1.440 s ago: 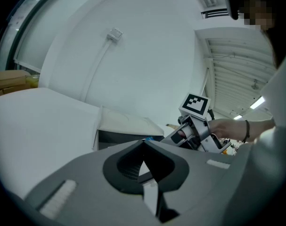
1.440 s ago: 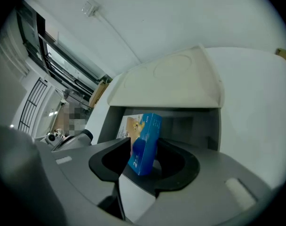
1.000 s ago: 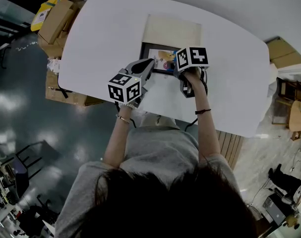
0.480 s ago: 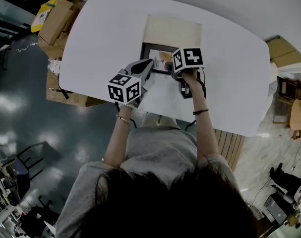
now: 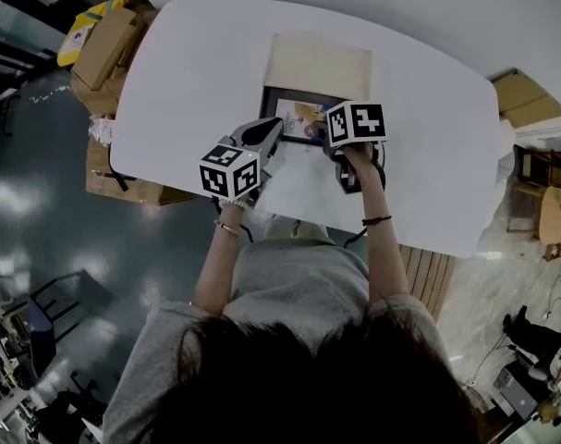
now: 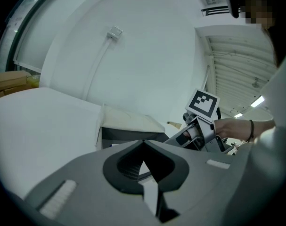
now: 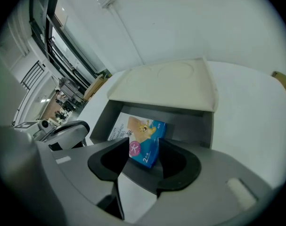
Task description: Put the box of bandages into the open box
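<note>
The open box [image 5: 269, 95] sits mid-table with its pale lid [image 5: 319, 63] folded back. The blue box of bandages [image 5: 303, 118] lies tilted inside it on a printed sheet; it shows again in the right gripper view as the bandage box [image 7: 146, 138], against the dark box wall [image 7: 190, 119]. My right gripper [image 7: 145, 147] hovers at the box's near right edge [image 5: 330, 137]. Its jaws are closing, with the bandage box in the gap between them and no pad seen pressing on it. My left gripper [image 5: 271, 128] rests at the near left edge, its tips together [image 6: 143, 141], holding nothing.
The white table [image 5: 188, 54] ends close to the person's body. Stacked cardboard cartons [image 5: 104, 40] stand on the floor to its left, and more cartons [image 5: 530, 95] to its right. The right gripper's marker cube [image 6: 202, 103] shows in the left gripper view.
My right gripper has drawn back slightly toward the person, uncovering more of the bandage box inside the open box. The left gripper has barely moved.
</note>
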The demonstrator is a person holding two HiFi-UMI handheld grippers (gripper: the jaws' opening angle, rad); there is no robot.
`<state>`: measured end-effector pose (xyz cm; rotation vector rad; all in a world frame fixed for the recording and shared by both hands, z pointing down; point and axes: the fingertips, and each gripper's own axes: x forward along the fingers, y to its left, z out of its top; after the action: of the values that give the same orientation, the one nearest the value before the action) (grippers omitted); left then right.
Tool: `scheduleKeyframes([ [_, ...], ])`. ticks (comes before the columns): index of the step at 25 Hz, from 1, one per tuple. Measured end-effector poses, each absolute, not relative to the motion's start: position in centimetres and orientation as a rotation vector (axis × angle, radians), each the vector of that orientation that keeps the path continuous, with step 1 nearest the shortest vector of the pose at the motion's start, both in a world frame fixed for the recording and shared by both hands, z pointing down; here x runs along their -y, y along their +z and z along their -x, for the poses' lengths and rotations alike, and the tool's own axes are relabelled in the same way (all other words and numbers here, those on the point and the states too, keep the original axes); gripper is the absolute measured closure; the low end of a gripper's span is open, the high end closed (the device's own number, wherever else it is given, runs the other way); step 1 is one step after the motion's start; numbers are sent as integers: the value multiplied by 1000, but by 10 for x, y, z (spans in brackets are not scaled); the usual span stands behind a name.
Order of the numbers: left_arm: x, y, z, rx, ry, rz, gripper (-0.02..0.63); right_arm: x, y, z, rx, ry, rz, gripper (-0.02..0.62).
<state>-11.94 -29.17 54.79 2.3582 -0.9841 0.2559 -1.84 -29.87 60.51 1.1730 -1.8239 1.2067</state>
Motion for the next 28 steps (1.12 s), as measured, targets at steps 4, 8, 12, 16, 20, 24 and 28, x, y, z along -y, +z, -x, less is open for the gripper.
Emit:
scheduleKeyframes([
  [4,289,548,120,978,261,-2363,612,299,595,14,1897,1178,-1182,455],
  [8,286,546,120,976,263,-2370,612,296,583,17,1981,1129,-1163,521],
  [12,282,541,118,966,275,-2388,612,295,567,19,2070,1079,-1156,574],
  [16,278,533,114,948,273,-2412,612,289,542,29,2222,1052,-1090,583],
  [20,271,523,111,937,275,-2444,612,284,509,33,2373,992,-1058,582],
  [24,267,509,110,944,250,-2469,612,280,481,33,2495,954,-1054,583],
  [28,266,491,108,950,213,-2508,612,272,453,31,2617,898,-1055,583],
])
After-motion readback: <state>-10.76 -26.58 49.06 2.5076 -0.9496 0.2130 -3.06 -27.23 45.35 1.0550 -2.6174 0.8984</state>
